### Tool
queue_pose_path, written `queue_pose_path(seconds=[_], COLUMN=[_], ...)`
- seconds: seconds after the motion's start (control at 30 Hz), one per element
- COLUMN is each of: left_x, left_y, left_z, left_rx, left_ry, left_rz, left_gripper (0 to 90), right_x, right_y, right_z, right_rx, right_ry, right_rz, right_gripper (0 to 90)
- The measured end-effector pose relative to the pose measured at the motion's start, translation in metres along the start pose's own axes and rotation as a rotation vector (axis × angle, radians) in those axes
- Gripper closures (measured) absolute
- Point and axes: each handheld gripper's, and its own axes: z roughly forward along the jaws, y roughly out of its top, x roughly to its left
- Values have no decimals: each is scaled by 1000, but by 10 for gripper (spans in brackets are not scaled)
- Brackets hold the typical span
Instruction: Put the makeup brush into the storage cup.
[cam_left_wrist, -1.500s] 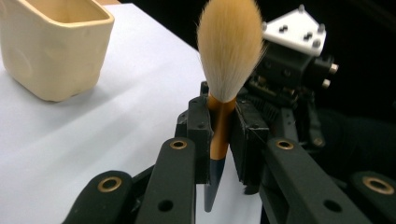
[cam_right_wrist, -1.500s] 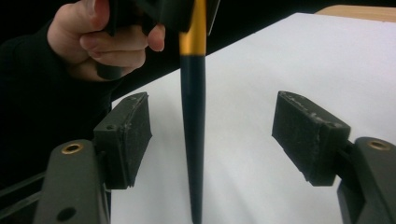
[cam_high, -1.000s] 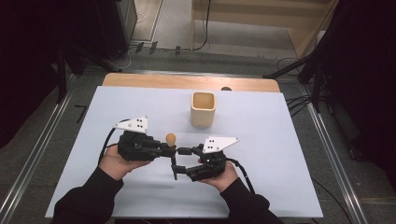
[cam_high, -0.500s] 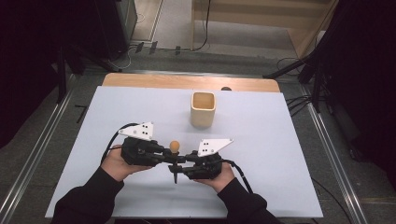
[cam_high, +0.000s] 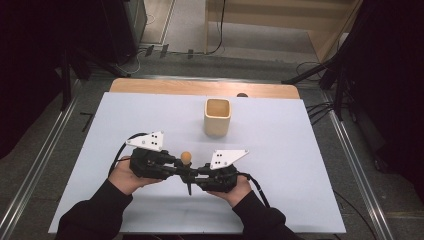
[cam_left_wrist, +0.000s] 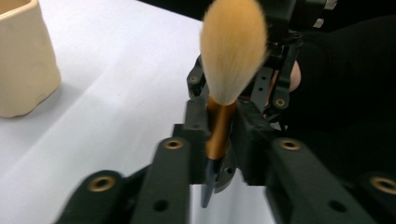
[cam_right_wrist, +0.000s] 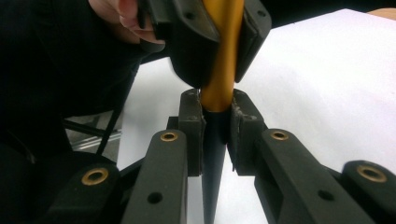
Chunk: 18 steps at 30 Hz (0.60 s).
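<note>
A makeup brush (cam_high: 186, 157) with a tan bristle head, gold ferrule and black handle stands roughly upright above the white table, head up. My left gripper (cam_high: 180, 169) comes in from the left and is shut on the gold ferrule (cam_left_wrist: 218, 130). My right gripper (cam_high: 195, 175) comes in from the right and is shut just below, where ferrule meets the black handle (cam_right_wrist: 215, 140). The two grippers face each other, nearly touching. The handle's pointed tip (cam_high: 189, 192) hangs below them. In the right gripper view the left gripper's pads (cam_right_wrist: 187, 37) clasp the ferrule above my own.
A beige, open-topped cup (cam_high: 217, 117) stands upright behind the grippers, a little to the right. The white table top (cam_high: 290, 150) ends in a wooden strip (cam_high: 200, 87) at the far edge. Metal rails run along both sides.
Both hands and the brush have drifted slightly toward the near edge. The two grippers have drawn closer together around the brush.
</note>
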Motion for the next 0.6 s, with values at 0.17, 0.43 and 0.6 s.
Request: queue_pose_path(seconds=[0.17,0.43,0.6], left_x=[0,2,0], left_y=[-1,-4,-6], left_z=[-2,-2,-2], left_rx=[-3,-12,-14], left_ry=[16,31,63], left_rz=[0,1,-3], left_gripper=[592,389,337], right_x=[-2,-3,-4], right_y=[0,0,0], right_z=[0,-3,-4], right_rx=[10,8,21], right_ry=[-4,-17,-23], right_rz=[12,10,7], right_gripper=[787,786,787])
